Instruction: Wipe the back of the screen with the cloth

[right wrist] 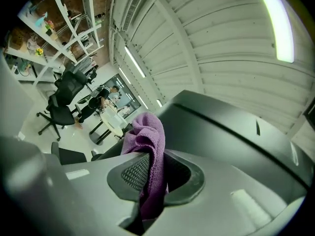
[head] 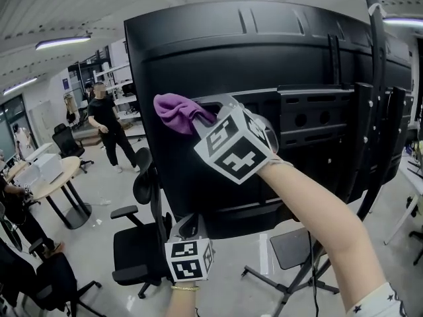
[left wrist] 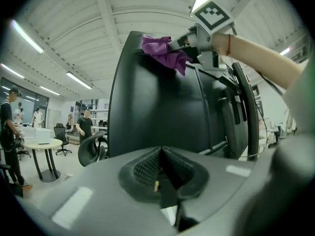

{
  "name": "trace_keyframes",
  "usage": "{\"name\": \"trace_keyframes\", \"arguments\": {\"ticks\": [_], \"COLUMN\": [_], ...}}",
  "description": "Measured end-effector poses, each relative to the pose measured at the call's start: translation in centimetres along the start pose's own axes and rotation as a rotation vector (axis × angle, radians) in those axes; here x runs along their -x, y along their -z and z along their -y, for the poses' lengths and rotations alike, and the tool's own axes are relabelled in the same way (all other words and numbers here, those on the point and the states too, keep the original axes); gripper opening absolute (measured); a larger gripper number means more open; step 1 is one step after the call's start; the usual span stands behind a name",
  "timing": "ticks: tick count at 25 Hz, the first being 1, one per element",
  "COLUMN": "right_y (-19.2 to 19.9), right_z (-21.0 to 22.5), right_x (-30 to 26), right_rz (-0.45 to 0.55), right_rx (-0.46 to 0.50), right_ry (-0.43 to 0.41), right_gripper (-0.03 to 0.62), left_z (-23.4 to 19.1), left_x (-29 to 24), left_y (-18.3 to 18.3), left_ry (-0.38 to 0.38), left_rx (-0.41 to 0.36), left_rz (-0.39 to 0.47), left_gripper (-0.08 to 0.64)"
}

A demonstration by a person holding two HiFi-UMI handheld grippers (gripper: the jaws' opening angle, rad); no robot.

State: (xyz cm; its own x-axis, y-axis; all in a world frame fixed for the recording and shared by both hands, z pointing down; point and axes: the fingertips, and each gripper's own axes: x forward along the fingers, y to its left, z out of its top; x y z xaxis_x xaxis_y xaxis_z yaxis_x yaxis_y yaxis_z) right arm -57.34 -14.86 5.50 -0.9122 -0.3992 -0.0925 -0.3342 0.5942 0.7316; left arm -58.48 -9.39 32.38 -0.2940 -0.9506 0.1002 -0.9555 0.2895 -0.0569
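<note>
At panel's upper left, cloth: crumpled purple cloth (head: 177, 113) (left wrist: 165, 53) (right wrist: 145, 136), bunched against the back of the large black screen (head: 264, 51) (left wrist: 157, 112) (right wrist: 231, 127), near its left edge.
Right gripper: right gripper (head: 201, 119) (left wrist: 189, 41) (right wrist: 152, 173), raised to the panel; jaws pinch one end of the cloth. The bunched part projects beyond the tips, and a tail hangs back between the ribbed pads.
Left gripper: left gripper (head: 188, 226) (left wrist: 161, 168), low, beneath the screen's lower edge and well apart from the cloth; jaws pressed together, nothing between them.
Mount: black metal bracket (head: 317, 121) with round holes, set across the panel at mid-height, right of the cloth.
Chair: black office chair (head: 142, 243), on the floor below the screen's left corner.
Background: round white table (head: 56, 177) and person in black clothes (head: 106, 124), at far left, well apart from the screen.
</note>
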Motion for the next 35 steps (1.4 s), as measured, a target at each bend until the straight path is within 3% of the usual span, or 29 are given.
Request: {"name": "trace_keyframes", "arguments": {"ticks": [5,9,15,18,24,29,35], "right_y": [-5.4,-7.4,-7.5,-6.5,-0.4,6.6,12.4], "right_z": [6.6,10.9,11.1,8.8,0.4,-8.6,-17.7], "right_x": [-0.4,-0.3,0.6,1.5,5.4,9.9,15.7], "right_rz": [0.062,0.1,0.127,0.17,0.213,0.167,0.068], "right_rx": [-0.037,-0.091,-0.129,-0.186,-0.428,-0.534,-0.648], "right_ry": [0.109,0.215,0.249,0.225,0.142,0.12,0.123], "right_gripper": [0.054,0.054,0.054,0.054,0.054,0.054,0.054], "left_z": [0.7,0.9,0.0,0.1,0.4,0.6,1.0], "left_x": [0.1,0.5,1.5,2.0,3.6,6.0,10.3], "left_y": [-1.7,-2.0,-2.0,-2.0,-0.7,1.5,4.1], "left_ry": [0.014,0.021,-0.002,-0.008,0.003,-0.002,-0.01], "left_rx": [-0.029,-0.023,-0.028,-0.029,-0.007,0.024,0.045], "left_rz": [0.021,0.029,0.032,0.035,0.031,0.034,0.06], "left_gripper": [0.008,0.008,0.008,0.008,0.008,0.008,0.008]}}
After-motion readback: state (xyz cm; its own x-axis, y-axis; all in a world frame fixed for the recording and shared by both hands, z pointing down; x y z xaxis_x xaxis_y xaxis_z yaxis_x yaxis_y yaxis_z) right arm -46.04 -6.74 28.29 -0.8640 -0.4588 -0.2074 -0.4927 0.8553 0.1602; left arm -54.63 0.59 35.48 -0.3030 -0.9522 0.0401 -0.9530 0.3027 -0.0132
